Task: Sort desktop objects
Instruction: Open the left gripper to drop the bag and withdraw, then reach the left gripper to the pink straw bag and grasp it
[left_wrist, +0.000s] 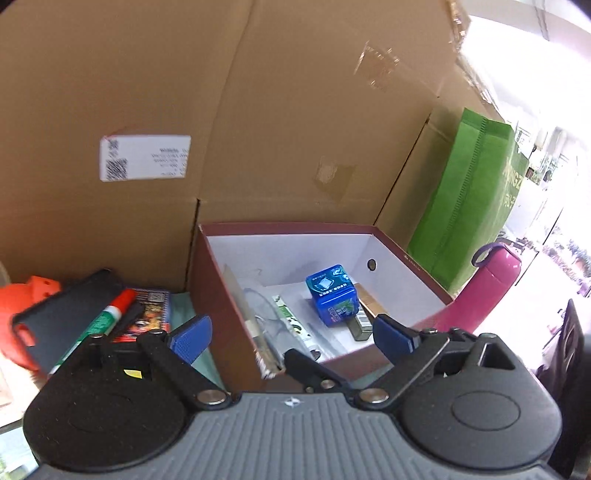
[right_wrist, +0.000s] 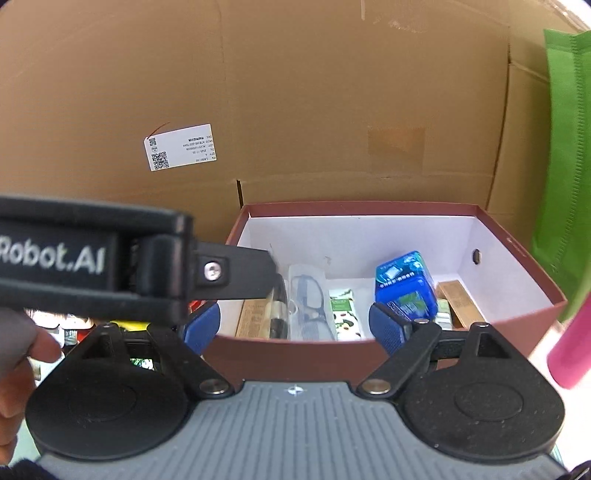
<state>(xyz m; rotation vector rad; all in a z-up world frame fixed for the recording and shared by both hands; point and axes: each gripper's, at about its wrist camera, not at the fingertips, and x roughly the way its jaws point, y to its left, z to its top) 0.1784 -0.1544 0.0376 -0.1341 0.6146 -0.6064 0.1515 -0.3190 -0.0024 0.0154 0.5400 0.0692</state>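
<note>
Maroon box (right_wrist: 517, 251), white-lined, lid off, on the worktop against a cardboard carton (right_wrist: 332, 110). Contents: blue cube tin (right_wrist: 404, 282), spectacles in clear sleeve (right_wrist: 308, 295), green-white carton (right_wrist: 341, 308), two tan cartons (right_wrist: 460, 301). Left gripper (left_wrist: 291, 334) and right gripper (right_wrist: 295, 325): jaws wide apart, holding nothing, before the near wall.

backdrop (right_wrist: 332, 92): matt brown corrugated cardboard
box (right_wrist: 517, 254): maroon card, white inside
cube (right_wrist: 404, 286): glossy blue plastic
bag (left_wrist: 469, 192): green non-woven cloth

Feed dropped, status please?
Left gripper open, empty. Right gripper open, empty. Blue cube inside shoebox. Left gripper crosses right view.
</note>
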